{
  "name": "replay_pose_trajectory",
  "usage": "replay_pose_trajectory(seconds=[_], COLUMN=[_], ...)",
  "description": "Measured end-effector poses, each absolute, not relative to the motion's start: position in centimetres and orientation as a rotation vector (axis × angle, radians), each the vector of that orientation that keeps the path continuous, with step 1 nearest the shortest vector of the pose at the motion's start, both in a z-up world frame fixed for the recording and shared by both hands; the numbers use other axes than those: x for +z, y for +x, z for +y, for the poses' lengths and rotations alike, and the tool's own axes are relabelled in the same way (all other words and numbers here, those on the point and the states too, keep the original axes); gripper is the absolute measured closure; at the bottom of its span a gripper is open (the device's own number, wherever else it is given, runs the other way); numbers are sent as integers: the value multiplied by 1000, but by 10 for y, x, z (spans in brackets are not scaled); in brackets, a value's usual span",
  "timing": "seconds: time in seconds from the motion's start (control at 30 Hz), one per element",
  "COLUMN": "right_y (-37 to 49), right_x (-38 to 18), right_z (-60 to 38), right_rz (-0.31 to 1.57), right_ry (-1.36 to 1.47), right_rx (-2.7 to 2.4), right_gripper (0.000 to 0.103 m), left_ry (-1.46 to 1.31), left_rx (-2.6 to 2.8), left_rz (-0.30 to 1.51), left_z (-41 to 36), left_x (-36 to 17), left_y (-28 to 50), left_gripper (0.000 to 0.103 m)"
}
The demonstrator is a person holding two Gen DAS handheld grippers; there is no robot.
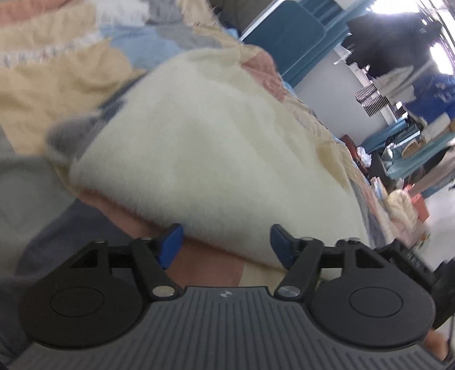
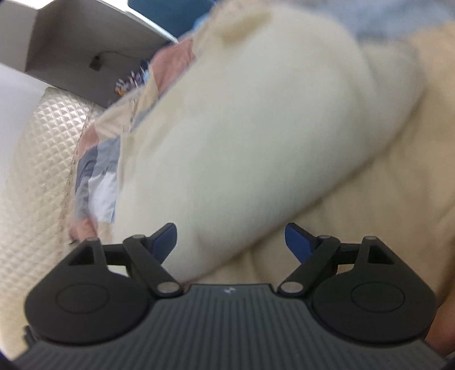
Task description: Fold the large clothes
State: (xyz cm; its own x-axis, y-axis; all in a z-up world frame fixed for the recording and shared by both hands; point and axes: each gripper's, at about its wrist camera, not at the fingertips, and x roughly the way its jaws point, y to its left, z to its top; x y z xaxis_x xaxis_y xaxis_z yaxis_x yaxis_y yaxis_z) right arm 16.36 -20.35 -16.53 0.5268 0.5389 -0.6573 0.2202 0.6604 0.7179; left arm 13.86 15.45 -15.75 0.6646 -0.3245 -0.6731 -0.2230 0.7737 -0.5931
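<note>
The fluffy cream-white garment (image 1: 216, 142) lies bunched on the patchwork quilt (image 1: 57, 76) (pink, tan, blue), just ahead of both tongs, left (image 1: 226, 244) and right (image 2: 231, 242), each spread apart and empty.

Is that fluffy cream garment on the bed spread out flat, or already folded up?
Folded, or at least bundled: the cream garment lies as a thick, rounded bundle on the patchwork quilt, with a doubled edge nearest the camera. Blur hides how neat it is.

Blue partitions (image 1: 295, 37), a bright window (image 1: 398, 5) and cluttered shelves (image 1: 412, 142) behind.
</note>
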Motion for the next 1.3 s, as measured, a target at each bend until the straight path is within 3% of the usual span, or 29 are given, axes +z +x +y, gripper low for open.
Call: replay_pose_trajectory(seconds=[0.3, 0.5, 0.67, 0.77, 0.93, 0.97, 1.13, 1.3], right_y=[162, 144, 154, 161, 164, 162, 151, 136], right_x=[-192, -180, -188, -188, -184, -179, -159, -137], right_z=[-221, -244, -241, -240, -246, -246, -249, -249], right_rz=[986, 811, 839, 827, 809, 794, 690, 617], right_ry=[1162, 1197, 1185, 1157, 1084, 1057, 1022, 978], right_rx=[103, -76, -90, -101, -88, -75, -2, 57], right_gripper=[19, 17, 18, 26, 69, 71, 76, 77], left_ry=[-1038, -1196, -1309, -1355, -1325, -1300, -1175, -1059], left_rx=[-51, -31, 6, 26, 24, 28, 63, 41], left_rz=[925, 870, 824, 784, 782, 781, 762, 687], left_z=[185, 200, 211, 217, 220, 219, 213, 208], left_x=[-196, -207, -218, -221, -220, -219, -205, -173], left_y=[147, 147, 153, 158, 170, 171, 168, 147], left_gripper=[27, 27, 27, 27, 28, 29, 61, 67])
